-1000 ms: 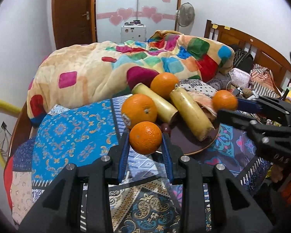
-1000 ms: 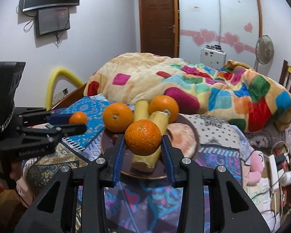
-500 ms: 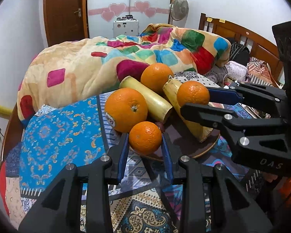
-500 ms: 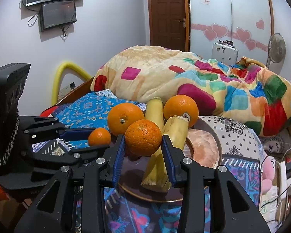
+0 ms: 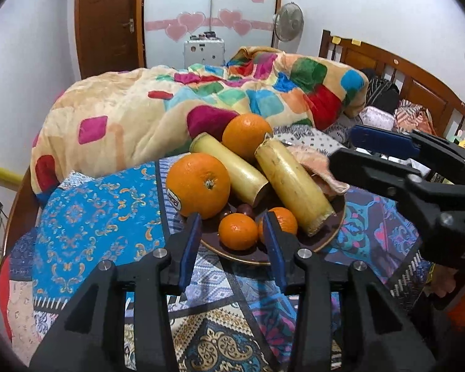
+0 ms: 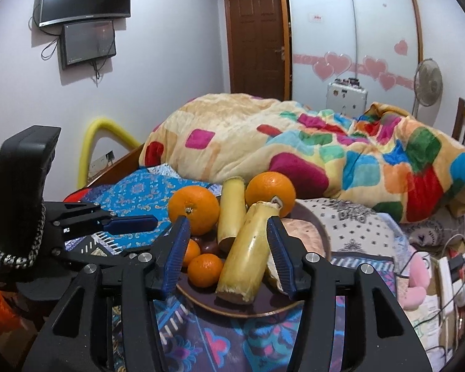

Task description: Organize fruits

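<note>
A dark brown plate (image 5: 338, 217) (image 6: 257, 310) on the patterned bedspread holds two large oranges (image 5: 198, 186) (image 5: 246, 136), two yellow cane-like stalks (image 5: 291, 183) (image 6: 248, 257) and two small oranges (image 5: 238, 231) (image 5: 283, 218). My left gripper (image 5: 231, 248) is open, its blue pads either side of the nearer small orange without touching it. My right gripper (image 6: 226, 254) is open and empty over the plate's near side; the small oranges (image 6: 205, 269) lie between its pads. It also shows in the left wrist view (image 5: 387, 155).
A multicoloured quilt (image 5: 170, 102) is heaped behind the plate. A wooden headboard (image 5: 403, 71) stands at the right, a yellow foam bar (image 6: 102, 133) at the left. Cables, a power strip and soft toys (image 6: 434, 266) crowd the right side.
Both grippers have opened and let go of their small oranges, which now rest on the plate's near side. The right gripper has drawn back from the plate in the left wrist view.
</note>
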`<state>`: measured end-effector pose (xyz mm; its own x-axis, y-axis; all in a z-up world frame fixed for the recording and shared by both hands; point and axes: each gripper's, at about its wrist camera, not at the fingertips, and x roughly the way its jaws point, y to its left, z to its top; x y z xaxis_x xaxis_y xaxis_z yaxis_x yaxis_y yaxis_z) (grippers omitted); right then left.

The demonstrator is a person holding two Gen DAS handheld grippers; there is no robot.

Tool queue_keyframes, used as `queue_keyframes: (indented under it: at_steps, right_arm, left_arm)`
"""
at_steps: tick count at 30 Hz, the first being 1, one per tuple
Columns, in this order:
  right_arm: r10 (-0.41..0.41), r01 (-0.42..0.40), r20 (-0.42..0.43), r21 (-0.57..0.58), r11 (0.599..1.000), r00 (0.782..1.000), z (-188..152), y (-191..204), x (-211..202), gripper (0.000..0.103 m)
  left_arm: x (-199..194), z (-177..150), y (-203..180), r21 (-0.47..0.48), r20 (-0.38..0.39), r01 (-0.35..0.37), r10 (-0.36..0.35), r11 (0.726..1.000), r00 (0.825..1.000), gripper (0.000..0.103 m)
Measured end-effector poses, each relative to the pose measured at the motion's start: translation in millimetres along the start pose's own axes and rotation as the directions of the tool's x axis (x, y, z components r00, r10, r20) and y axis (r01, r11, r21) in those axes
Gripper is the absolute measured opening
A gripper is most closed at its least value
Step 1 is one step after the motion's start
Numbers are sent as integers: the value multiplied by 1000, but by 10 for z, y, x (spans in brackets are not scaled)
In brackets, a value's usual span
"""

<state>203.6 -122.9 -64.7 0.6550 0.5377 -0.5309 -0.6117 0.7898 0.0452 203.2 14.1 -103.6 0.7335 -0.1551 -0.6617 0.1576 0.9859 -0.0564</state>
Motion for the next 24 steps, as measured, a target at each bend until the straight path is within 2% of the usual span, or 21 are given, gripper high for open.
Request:
queue_keyframes:
  at_steps: [5, 9, 14, 16, 18, 20, 22, 24]
  right_arm:
    - [-36, 36, 63, 6, 999, 997, 19, 65, -366, 48]
    - [-57, 56, 132, 15, 998, 990, 54, 133, -737, 48]
    - [-66, 60, 221, 34, 998, 973, 65, 253, -1258, 49]
    - [-77, 69, 253, 40, 997, 964, 55, 305, -1429, 52]
    - [-89, 80, 286, 43, 996, 954, 39, 363, -1593, 55]
    - [-97, 87, 311, 46, 995, 945, 21, 421, -1736, 58]
    - [-108, 98, 333, 46, 994, 937, 3, 475, -1847, 63]
    - [-128, 118, 359, 48, 992, 925, -23, 536, -1953, 73]
  left_arm:
    - [-458, 0, -77, -26, 93, -28, 30, 999, 995, 41]
    - [-926, -10, -163, -47, 184, -27, 36, 999, 982, 41]
    - [-1547, -67, -369, -39, 304, -44, 53, 998, 951, 42]
    - [-1781, -118, -461, -29, 349, -59, 65, 998, 935, 47]
    - [-1999, -181, -552, -19, 392, -79, 80, 997, 916, 57]
    - [-2172, -234, -622, -14, 428, -96, 93, 995, 899, 60]
    - [-2319, -290, -670, -13, 451, -105, 100, 994, 887, 62]
    - [-2448, -342, -711, -16, 469, -103, 98, 995, 878, 68]
